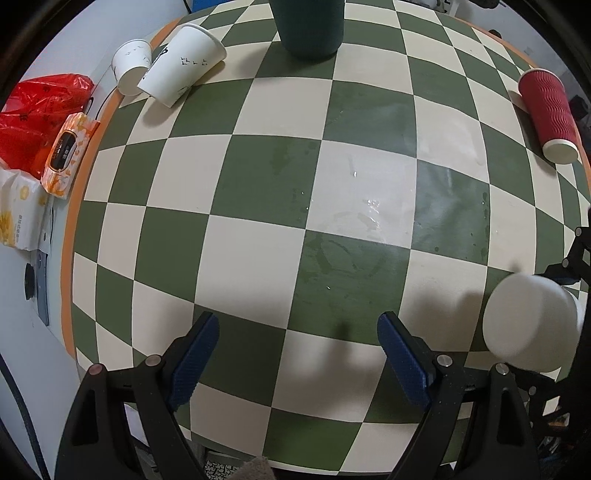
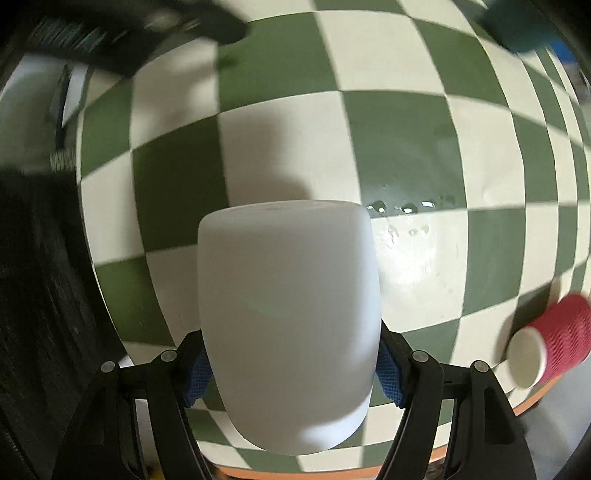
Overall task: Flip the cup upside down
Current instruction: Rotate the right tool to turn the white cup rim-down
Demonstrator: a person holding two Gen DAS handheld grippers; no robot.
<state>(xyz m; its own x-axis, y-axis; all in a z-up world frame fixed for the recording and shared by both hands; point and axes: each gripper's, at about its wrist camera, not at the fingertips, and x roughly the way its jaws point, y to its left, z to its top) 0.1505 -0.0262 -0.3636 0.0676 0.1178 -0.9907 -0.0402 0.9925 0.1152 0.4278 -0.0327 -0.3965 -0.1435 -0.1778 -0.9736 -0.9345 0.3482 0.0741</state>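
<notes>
A plain white cup point(image 2: 288, 321) fills the right wrist view, gripped across its body between the blue pads of my right gripper point(image 2: 295, 369), its closed end pointing away from the camera over the checked table point(image 2: 406, 140). The same cup point(image 1: 532, 325) shows at the lower right of the left wrist view, held above the table, with the right gripper's black frame behind it. My left gripper point(image 1: 297, 350) is open and empty above the near part of the table point(image 1: 258, 184).
A red ribbed cup point(image 1: 548, 114) point(image 2: 554, 343) lies on its side near the table edge. Two white printed paper cups point(image 1: 183, 62) lie at the far left, a dark teal cup point(image 1: 308, 26) stands at the far edge. Water drops point(image 1: 373, 210) wet the middle. Tissue packs point(image 1: 68, 155) and a red bag point(image 1: 33, 110) lie off the table's left.
</notes>
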